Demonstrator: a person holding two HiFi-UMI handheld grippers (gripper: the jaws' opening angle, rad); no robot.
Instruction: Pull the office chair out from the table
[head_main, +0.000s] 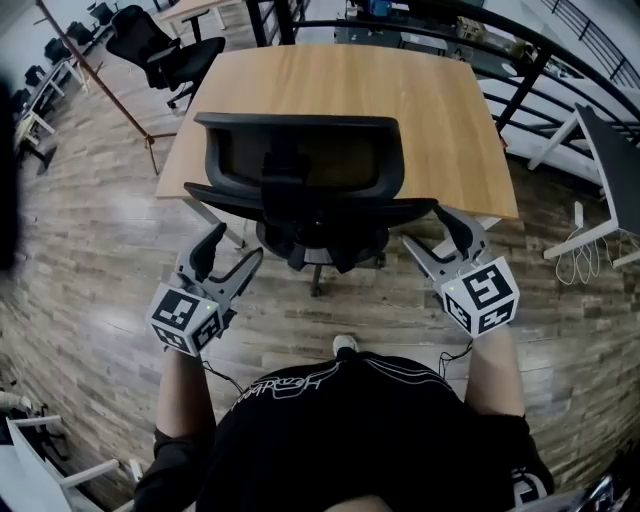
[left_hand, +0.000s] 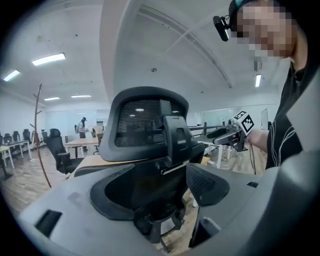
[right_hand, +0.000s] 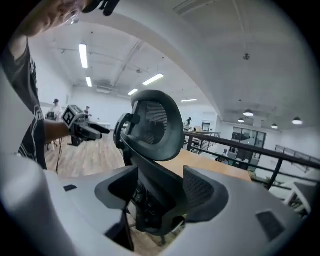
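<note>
The left gripper hangs with its jaws spread wide and nothing between the pads, just short of the left side of the office chair. The chair is black with a mesh back (turned toward the person) and stands close against the near edge of the wooden table. Further right, the right gripper is likewise open and empty, near the chair's right side.

surface: wood-plank floor | on it: office chair, wooden table
</note>
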